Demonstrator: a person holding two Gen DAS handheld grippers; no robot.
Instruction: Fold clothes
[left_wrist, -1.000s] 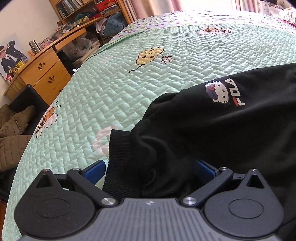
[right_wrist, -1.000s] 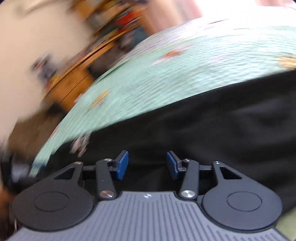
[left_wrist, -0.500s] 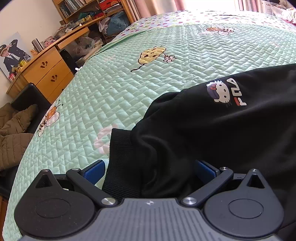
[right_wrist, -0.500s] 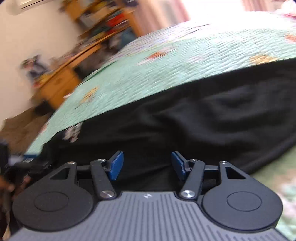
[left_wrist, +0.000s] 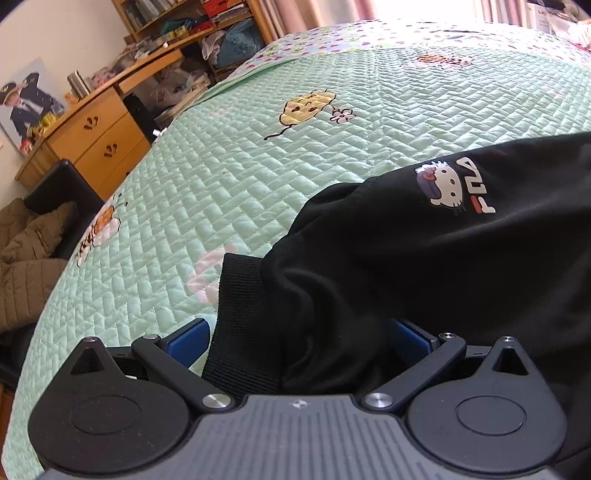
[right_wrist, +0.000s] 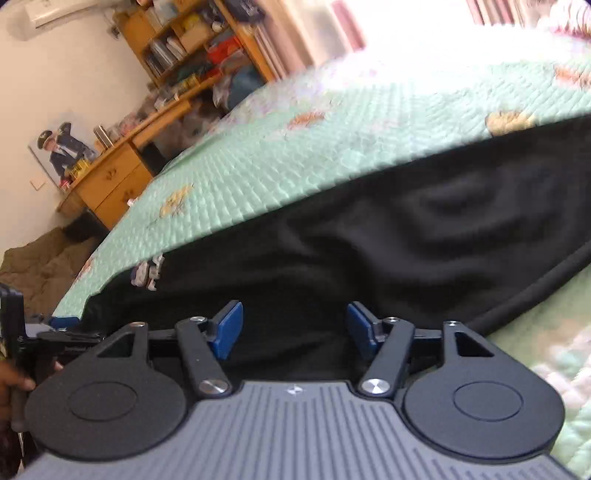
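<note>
— On the bed (left_wrist: 229, 192), how far is the folding judged to be?

— Barely begun: the black sweatshirt (left_wrist: 424, 258) is spread loosely. Its cuff (left_wrist: 240, 314) is flanked by the released left hand-held gripper (left_wrist: 299, 336); the right hand-held gripper (right_wrist: 293, 328), just opening, is held empty above it.
</note>
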